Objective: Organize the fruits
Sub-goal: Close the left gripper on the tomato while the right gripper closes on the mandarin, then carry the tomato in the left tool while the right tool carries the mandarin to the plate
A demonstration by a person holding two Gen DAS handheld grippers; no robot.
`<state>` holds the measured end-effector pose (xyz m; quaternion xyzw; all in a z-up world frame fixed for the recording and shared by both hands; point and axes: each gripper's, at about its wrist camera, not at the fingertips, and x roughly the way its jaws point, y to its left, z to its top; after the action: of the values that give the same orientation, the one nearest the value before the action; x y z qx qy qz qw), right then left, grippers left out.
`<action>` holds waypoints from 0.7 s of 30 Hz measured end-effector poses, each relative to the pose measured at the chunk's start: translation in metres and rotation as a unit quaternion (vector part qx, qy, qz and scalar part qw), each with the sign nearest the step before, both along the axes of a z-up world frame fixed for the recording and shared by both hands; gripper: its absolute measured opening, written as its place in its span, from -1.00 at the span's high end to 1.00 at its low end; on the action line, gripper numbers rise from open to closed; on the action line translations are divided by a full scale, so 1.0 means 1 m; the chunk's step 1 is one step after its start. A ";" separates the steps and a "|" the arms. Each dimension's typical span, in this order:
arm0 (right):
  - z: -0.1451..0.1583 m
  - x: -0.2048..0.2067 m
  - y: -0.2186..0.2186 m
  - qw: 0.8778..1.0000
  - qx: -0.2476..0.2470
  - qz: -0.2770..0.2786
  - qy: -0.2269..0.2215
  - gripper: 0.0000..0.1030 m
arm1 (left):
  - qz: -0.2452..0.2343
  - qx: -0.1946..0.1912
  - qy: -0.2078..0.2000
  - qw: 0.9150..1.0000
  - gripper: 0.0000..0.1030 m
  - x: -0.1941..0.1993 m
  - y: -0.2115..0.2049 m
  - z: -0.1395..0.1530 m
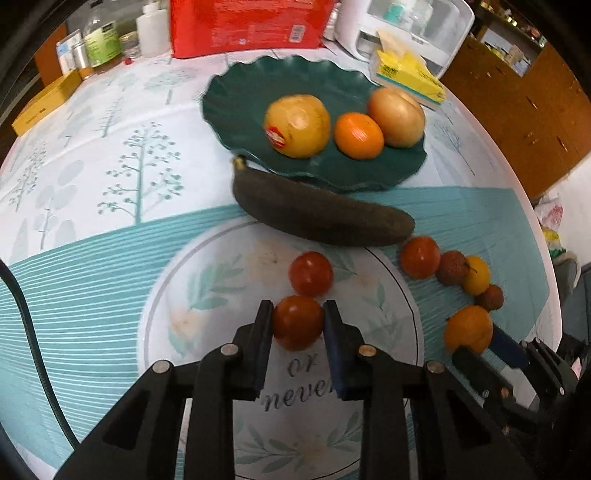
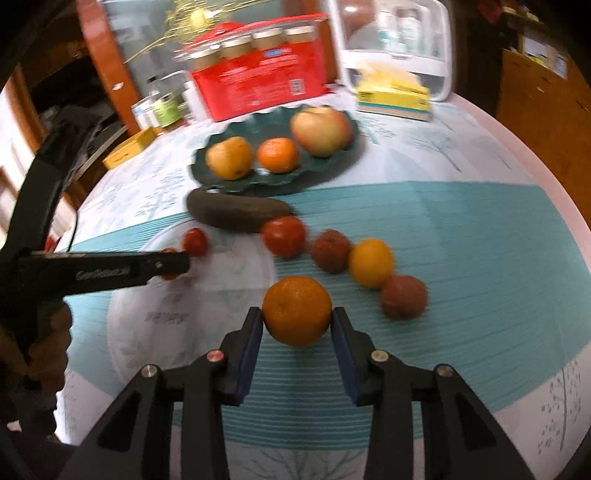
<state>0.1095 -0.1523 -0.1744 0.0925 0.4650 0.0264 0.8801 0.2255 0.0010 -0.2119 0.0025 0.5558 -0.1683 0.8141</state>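
Observation:
My left gripper [image 1: 297, 314] is shut on a red tomato [image 1: 297, 322] above the tablecloth. A second tomato [image 1: 310, 274] lies just beyond it. My right gripper [image 2: 297, 317] is shut on an orange [image 2: 297, 310]; it shows in the left wrist view too [image 1: 468, 328]. A green wavy plate [image 1: 240, 92] holds a yellow apple [image 1: 297, 125], an orange [image 1: 358, 135] and a peach-coloured apple [image 1: 396, 116]. A dark blackened banana [image 1: 321, 214] lies in front of the plate. A row of small fruits runs right: a tomato [image 1: 420, 256], a lychee [image 1: 452, 267], a yellow fruit [image 1: 477, 275], another lychee [image 1: 490, 298].
At the back of the round table stand a red box [image 1: 251, 26], bottles [image 1: 101, 40], a white appliance [image 1: 406, 29], a yellow tissue pack [image 1: 406, 74] and a yellow box [image 1: 46, 101]. The table's edge curves close on the right [image 1: 535, 221].

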 end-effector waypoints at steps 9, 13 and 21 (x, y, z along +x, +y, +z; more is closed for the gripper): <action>0.027 0.025 0.029 0.994 0.005 0.110 -0.024 0.26 | 0.049 -0.003 -0.034 0.998 0.51 0.015 0.035 0.038; 0.041 0.042 0.037 0.989 0.003 0.143 -0.041 0.25 | 0.066 -0.003 -0.066 0.996 0.51 0.031 0.044 0.064; 0.070 0.085 0.038 0.980 -0.016 0.173 -0.092 0.25 | 0.075 0.000 -0.113 0.991 0.51 0.069 0.047 0.095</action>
<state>0.1946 -0.1139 -0.1047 -0.0063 0.3912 0.1791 0.9027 0.2943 0.0476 -0.1173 -0.0198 0.4593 -0.1053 0.8818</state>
